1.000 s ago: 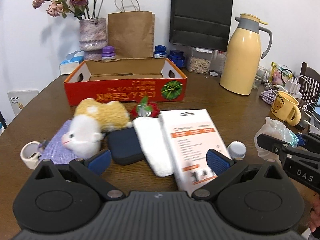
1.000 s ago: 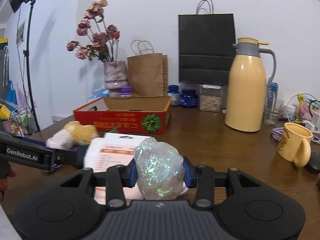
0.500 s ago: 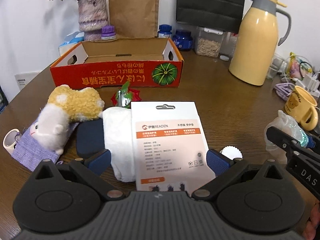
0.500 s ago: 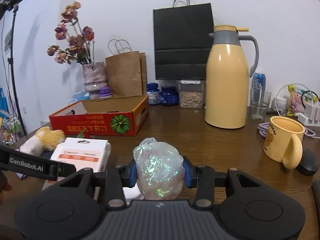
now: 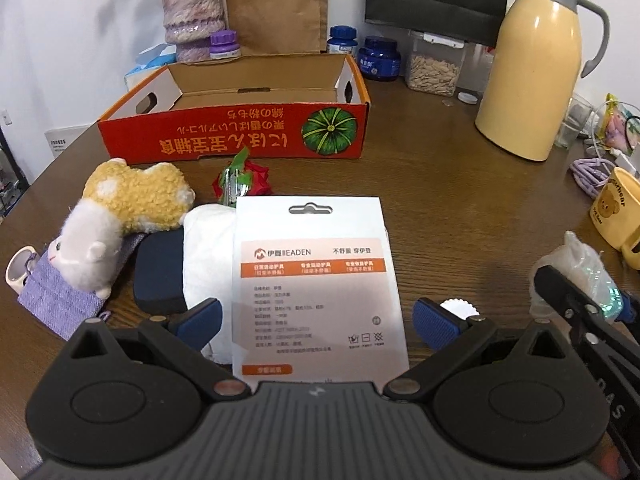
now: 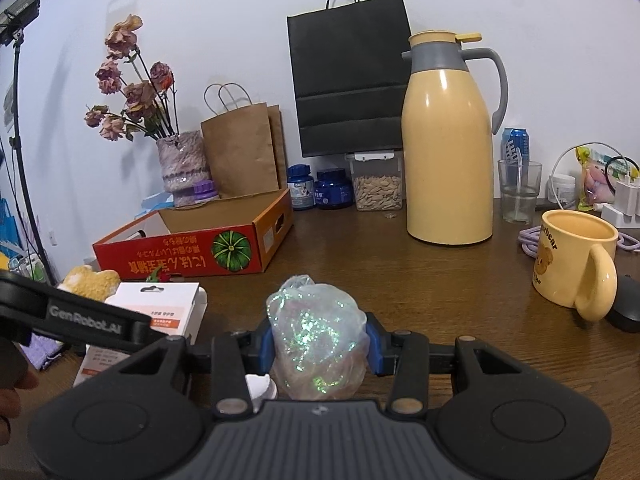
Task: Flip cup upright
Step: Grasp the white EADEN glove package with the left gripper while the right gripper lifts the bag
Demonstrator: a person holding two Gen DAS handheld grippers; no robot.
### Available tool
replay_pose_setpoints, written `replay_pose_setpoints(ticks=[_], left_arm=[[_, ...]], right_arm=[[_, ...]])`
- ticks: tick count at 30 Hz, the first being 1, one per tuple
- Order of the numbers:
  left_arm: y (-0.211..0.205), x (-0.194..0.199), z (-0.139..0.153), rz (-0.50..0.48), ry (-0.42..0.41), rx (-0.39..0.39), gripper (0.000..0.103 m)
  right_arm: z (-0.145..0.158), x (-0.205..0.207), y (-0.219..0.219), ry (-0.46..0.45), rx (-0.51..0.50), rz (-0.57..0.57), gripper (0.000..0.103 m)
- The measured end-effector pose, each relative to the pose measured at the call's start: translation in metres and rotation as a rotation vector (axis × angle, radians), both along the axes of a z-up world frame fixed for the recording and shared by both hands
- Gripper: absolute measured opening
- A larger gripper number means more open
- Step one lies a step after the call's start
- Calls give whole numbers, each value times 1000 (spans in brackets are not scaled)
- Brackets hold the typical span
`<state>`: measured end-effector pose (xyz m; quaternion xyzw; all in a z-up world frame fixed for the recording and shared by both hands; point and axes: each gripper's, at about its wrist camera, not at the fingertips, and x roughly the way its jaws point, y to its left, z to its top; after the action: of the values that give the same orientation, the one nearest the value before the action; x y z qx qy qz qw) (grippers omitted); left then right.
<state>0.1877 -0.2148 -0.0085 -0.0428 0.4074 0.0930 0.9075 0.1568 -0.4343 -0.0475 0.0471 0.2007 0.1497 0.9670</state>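
Observation:
A yellow mug (image 6: 572,256) with a bear print stands upright on the brown table, mouth up and handle toward me; it also shows at the right edge of the left wrist view as the mug (image 5: 616,208). My right gripper (image 6: 320,342) is shut on a crumpled iridescent plastic bag (image 6: 312,312), left of the mug and apart from it. My left gripper (image 5: 318,316) is open above a white product pack (image 5: 316,280), holding nothing. The right gripper's finger (image 5: 576,300) with the bag (image 5: 584,264) appears at the right of the left wrist view.
A red cardboard box (image 5: 240,140) lies behind the pack. A plush toy (image 5: 120,216), a dark pouch (image 5: 158,272), a white cloth (image 5: 208,248) and a small white cap (image 5: 458,306) lie nearby. A yellow thermos (image 6: 448,152), a glass (image 6: 518,192), cables (image 6: 532,240) and a dark object (image 6: 628,308) surround the mug.
The left gripper has risen and tilted down over the white pack, still open. The right gripper has carried the bag rightward, closer to the mug, and stays shut on it.

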Motion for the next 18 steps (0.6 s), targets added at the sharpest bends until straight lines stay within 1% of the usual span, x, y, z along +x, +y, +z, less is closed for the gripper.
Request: replay_pose_setpoints(ticks=[11,18], left_arm=[[-5,7,-9,23,18,21,103],[-3,10,-16,27,37,21,103]], right_arm=[[-1,-2,-1,-7,6,-1,42],[-3,-3,1,-4,0,1,42]])
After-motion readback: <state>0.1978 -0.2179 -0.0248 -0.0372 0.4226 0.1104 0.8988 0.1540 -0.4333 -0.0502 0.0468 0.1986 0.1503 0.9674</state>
